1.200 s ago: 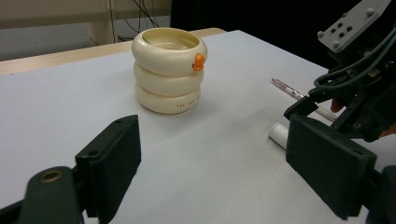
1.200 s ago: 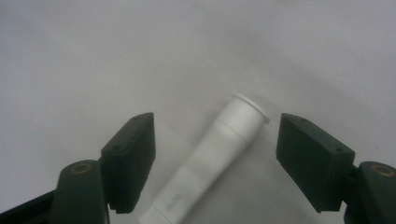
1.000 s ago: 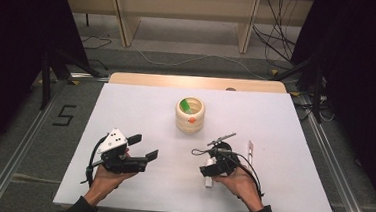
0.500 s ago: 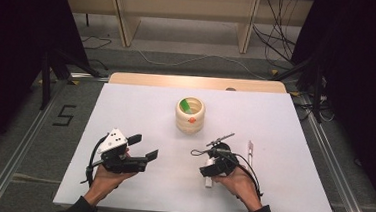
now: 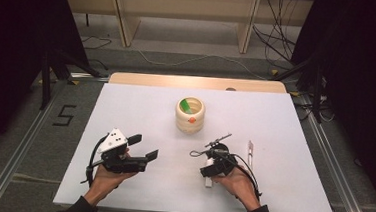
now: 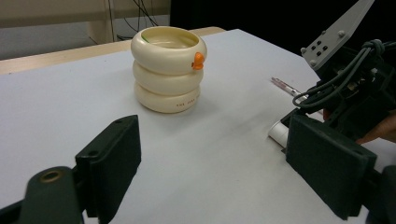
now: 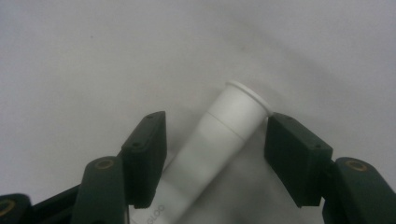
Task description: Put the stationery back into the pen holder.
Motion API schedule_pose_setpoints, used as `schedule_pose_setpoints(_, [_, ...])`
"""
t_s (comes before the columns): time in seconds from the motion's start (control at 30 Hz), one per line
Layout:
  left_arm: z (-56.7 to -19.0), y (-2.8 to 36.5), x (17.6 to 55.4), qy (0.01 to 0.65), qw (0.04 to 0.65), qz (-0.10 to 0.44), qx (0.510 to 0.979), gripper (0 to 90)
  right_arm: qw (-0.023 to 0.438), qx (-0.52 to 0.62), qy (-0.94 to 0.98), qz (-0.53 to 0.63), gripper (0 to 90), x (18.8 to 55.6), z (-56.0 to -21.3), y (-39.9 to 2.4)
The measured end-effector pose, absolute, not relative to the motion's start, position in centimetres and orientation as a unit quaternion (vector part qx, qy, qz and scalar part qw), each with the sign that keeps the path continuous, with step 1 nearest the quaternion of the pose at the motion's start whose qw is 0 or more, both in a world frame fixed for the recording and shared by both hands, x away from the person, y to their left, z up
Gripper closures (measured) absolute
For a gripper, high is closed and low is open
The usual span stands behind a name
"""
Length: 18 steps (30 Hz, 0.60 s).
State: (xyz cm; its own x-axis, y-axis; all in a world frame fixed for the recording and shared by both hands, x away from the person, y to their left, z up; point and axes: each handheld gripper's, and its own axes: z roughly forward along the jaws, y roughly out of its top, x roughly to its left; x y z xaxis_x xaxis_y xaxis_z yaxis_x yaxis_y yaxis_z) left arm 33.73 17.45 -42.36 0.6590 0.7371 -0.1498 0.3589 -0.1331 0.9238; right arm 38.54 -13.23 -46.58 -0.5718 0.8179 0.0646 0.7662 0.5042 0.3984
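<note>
The right gripper has its jaws spread either side of a white tube lying on the white table — not yet pinching it. The left gripper hovers wide open, facing a cream ringed cup mid-table — a pen lies beside the right hand

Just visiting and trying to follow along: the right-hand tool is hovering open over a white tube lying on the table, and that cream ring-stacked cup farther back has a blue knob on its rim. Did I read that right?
Nearly. The knob on the cream cup is orange, not blue; the left gripper view shows it plainly. The rest holds: the right gripper has its jaws open on either side of the white tube lying on the table.
</note>
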Motion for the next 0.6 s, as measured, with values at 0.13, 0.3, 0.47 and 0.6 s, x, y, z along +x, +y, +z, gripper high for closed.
schedule_pose_setpoints(0.13, [-42.35, 17.42, 33.70, 0.374, 0.541, 0.176, 0.732, 17.6, 0.067, 0.458, 0.865, 0.194, 41.9, 38.57, -46.55, -13.27])
schedule_pose_setpoints(0.3, [-42.34, 17.43, 33.70, 0.374, 0.540, 0.176, 0.733, 17.6, 0.071, 0.459, 0.865, 0.191, 44.7, 38.52, -46.52, -13.20])
schedule_pose_setpoints(0.47, [-42.35, 17.43, 33.71, 0.374, 0.540, 0.176, 0.733, 17.7, 0.081, 0.454, 0.868, 0.182, 48.4, 38.30, -46.50, -12.93])
schedule_pose_setpoints(0.6, [-42.36, 17.45, 33.73, 0.373, 0.540, 0.175, 0.734, 17.7, 0.087, 0.454, 0.869, 0.178, 56.2, 38.33, -46.45, -13.01])
